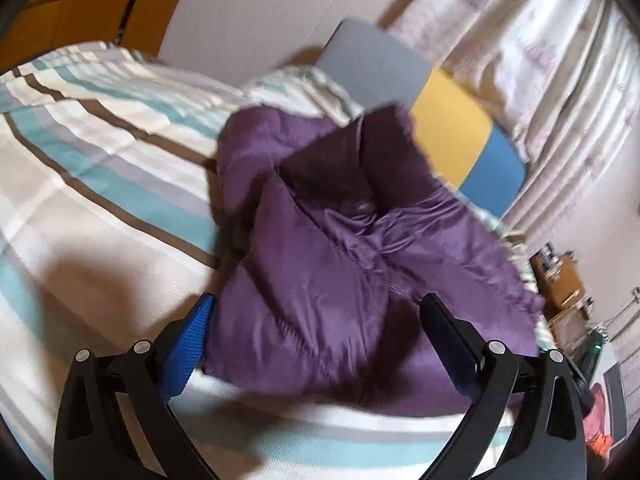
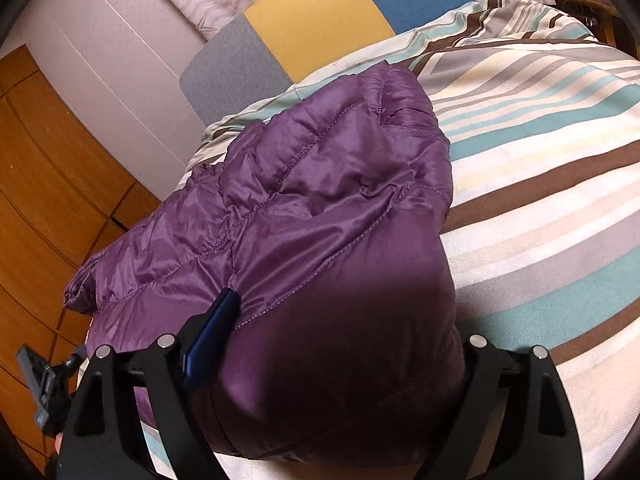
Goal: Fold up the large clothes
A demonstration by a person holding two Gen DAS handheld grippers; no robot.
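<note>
A purple quilted puffer jacket lies bunched and partly folded on a striped bed cover. My left gripper is open, its fingers spread to either side of the jacket's near edge, just above it. In the right wrist view the jacket fills the middle. My right gripper is open wide with the jacket's near fold bulging between its fingers; the right finger is hidden under the fabric. Neither gripper pinches the cloth.
The bed cover has teal, brown, grey and white stripes. A headboard with grey, yellow and blue panels stands behind. Curtains, a wooden wardrobe and a cluttered side table surround the bed.
</note>
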